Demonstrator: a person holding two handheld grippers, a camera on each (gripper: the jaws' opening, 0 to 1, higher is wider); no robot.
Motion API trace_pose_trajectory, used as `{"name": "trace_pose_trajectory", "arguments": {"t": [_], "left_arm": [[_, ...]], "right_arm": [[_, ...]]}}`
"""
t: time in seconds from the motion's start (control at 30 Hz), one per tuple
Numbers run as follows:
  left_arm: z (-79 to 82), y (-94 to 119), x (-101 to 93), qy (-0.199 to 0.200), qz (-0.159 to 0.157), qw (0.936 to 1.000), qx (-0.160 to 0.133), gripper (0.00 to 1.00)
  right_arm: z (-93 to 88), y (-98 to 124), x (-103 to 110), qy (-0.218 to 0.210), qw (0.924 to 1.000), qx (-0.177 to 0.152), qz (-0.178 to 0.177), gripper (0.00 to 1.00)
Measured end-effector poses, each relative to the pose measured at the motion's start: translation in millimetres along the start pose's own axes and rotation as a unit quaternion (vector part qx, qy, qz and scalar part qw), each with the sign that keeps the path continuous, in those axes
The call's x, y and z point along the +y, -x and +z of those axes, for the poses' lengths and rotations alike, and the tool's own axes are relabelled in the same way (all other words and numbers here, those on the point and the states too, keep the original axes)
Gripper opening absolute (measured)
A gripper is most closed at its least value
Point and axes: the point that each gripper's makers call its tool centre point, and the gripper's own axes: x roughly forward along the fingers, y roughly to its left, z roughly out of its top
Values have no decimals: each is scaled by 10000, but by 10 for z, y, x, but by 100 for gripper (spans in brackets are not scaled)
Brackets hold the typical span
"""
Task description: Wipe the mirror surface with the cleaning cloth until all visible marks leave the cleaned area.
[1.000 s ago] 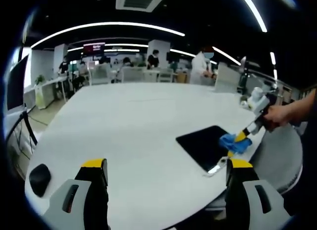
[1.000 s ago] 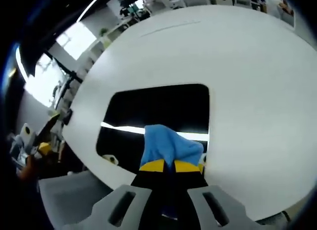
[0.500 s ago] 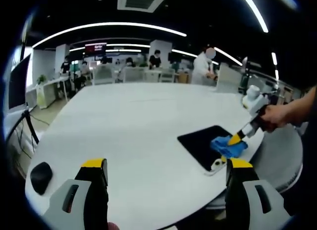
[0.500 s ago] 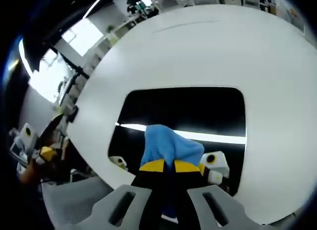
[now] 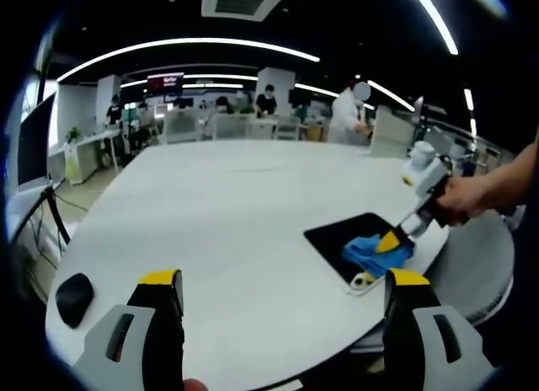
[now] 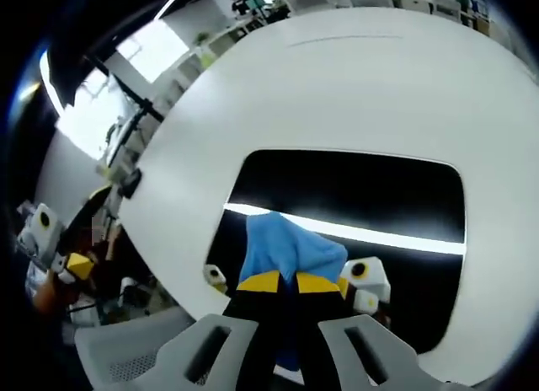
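Note:
A dark rectangular mirror (image 5: 345, 231) lies flat near the right edge of a white round table (image 5: 227, 214). My right gripper (image 5: 394, 238), held by a hand coming in from the right, is shut on a blue cleaning cloth (image 5: 372, 252) and presses it on the mirror's near end. In the right gripper view the cloth (image 6: 282, 248) bunches ahead of my right gripper (image 6: 280, 281) over the mirror (image 6: 362, 184), which reflects ceiling light strips. My left gripper (image 5: 284, 281) hovers open above the table's near edge, holding nothing.
A black mouse (image 5: 74, 294) rests on the table's near-left part. A grey chair (image 5: 484, 260) stands beyond the table's right edge, by the mirror. Desks, chairs and several people fill the office behind. The mirror's near corner sits close to the table edge (image 6: 160, 273).
My right gripper has slid the cloth across the mirror toward its near-left end. My left gripper has stayed open and almost still.

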Motion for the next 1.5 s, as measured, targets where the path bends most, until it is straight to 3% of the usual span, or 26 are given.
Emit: {"name": "trace_pose_trajectory", "arguments": {"t": [0.5, 0.63, 0.73, 0.83, 1.33, 1.43, 1.5], "left_arm": [[-21, 35, 16, -15, 3, 10000, 30, 100], [-3, 23, 9, -19, -4, 10000, 13, 100], [-5, 17, 2, -26, -6, 10000, 20, 100], [-2, 19, -9, -26, -7, 10000, 8, 100], [-36, 12, -29, -3, -15, 10000, 21, 100], [-43, 16, -27, -1, -17, 10000, 26, 100], [-57, 21, -16, -1, -8, 10000, 43, 100]], "right_arm": [[82, -204, 316, 101, 9998, 75, 143, 0], [99, -252, 401, 396, 9991, 111, 85, 0], [130, -282, 437, 176, 9996, 170, 101, 0], [130, -300, 489, 338, 9993, 166, 78, 0], [126, -290, 505, 402, 9991, 135, 32, 0], [120, -290, 520, 503, 9986, 127, 64, 1], [119, -296, 531, 791, 9968, 108, 98, 1]]}}
